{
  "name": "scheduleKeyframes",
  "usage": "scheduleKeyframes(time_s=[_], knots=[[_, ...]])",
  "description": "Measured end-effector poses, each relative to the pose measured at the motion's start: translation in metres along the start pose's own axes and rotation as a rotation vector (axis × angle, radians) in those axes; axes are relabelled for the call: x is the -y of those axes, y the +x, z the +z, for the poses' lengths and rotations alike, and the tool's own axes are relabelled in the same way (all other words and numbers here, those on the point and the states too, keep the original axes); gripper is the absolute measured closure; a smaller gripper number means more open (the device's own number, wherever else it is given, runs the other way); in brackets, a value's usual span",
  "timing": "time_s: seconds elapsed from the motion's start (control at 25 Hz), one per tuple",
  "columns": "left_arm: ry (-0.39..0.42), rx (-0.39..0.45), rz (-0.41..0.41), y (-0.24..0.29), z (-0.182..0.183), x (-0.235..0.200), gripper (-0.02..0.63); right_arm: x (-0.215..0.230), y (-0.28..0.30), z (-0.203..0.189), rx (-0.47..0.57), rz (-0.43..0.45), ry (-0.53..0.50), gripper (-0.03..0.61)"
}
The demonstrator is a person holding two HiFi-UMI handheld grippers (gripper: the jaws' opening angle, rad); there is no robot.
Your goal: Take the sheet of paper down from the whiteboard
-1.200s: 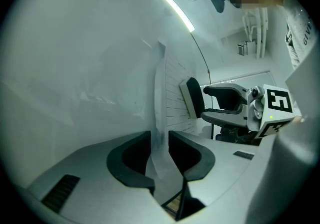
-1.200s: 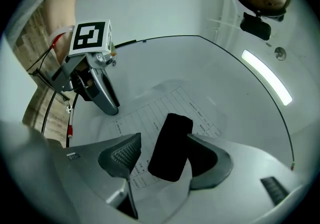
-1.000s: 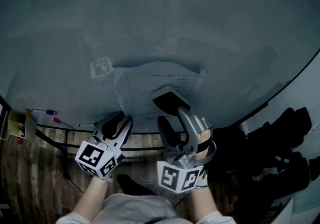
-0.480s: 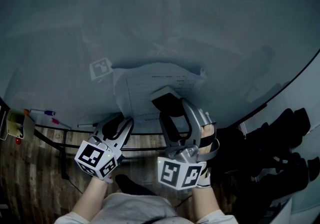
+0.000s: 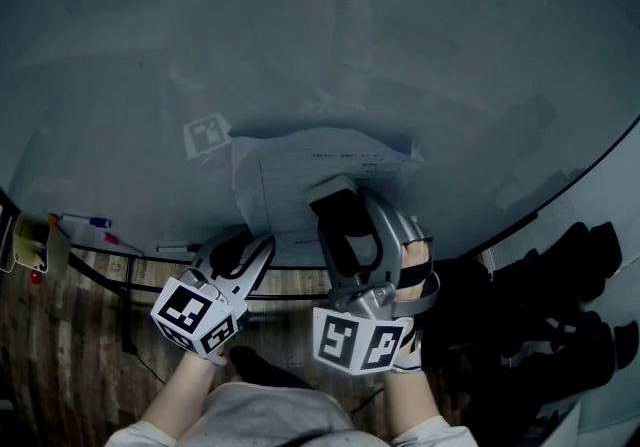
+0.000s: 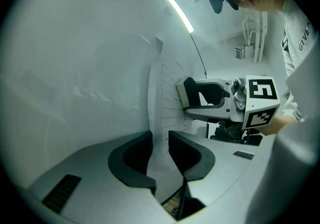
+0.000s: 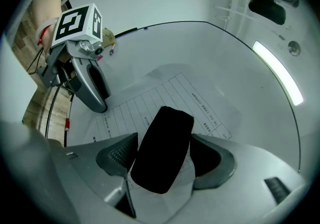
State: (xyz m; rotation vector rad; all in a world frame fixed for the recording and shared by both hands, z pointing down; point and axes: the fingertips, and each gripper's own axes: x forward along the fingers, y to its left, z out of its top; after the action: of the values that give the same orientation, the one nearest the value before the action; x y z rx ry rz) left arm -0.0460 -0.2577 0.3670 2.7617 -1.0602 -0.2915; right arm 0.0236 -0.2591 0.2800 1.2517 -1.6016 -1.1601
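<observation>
- Sheet of white printed paper [image 5: 300,170] sits low on the pale grey whiteboard [image 5: 300,35]. Most of it lies flat against the board with its printed face outward.
- It stays up, I judge, because the black oblong block [image 5: 345,207], probably a magnet or an eraser, lies on its middle and pins it there.
- The sheet's lower-left edge stands off the board because the left tongs [image 6: 160,135] are closed on that edge. This looks like a steadying hold, so the sheet cannot drop once it is unpinned.
- The heading sits toward the top and the ruled lines run across, so the long axis seems to run up and down the board. The wide lens leaves that uncertain.
- The right tongs [image 7: 164,140] point straight at the board, and their jaws have just been opening.
- They stand wide apart on either side of the black block, which is between them. I see no pad pressing on it yet.
- The jaws are spread this far, I judge, because the block is broad and has to come off before the sheet can.
- Further out, a few coloured marker pens [image 5: 95,225] lie by the board's lower-left corner, well apart from the sheet.
</observation>
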Motion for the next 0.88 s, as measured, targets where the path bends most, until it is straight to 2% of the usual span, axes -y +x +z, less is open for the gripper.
scheduleKeyframes(time_s=[0.44, 0.48, 0.56, 0.88], knots=[[-0.018, 0.004, -0.004, 0.0028, 0.0034, 0.0005, 0.508, 0.0015, 0.0025, -0.0034, -0.016, -0.026, -0.017, 0.270], [-0.018, 0.009, -0.001, 0.0025, 0.0042, 0.0006, 0.512, 0.0018, 0.0020, -0.0036, -0.016, -0.028, -0.016, 0.270], [-0.013, 0.021, 0.006, 0.0014, 0.0068, 0.0003, 0.562, 0.0021, 0.0010, -0.0039, -0.016, -0.031, -0.012, 0.270], [-0.026, 0.033, -0.006, 0.0005, 0.0093, 0.0030, 0.588, 0.0030, 0.0005, -0.0032, -0.012, -0.034, 0.008, 0.272]])
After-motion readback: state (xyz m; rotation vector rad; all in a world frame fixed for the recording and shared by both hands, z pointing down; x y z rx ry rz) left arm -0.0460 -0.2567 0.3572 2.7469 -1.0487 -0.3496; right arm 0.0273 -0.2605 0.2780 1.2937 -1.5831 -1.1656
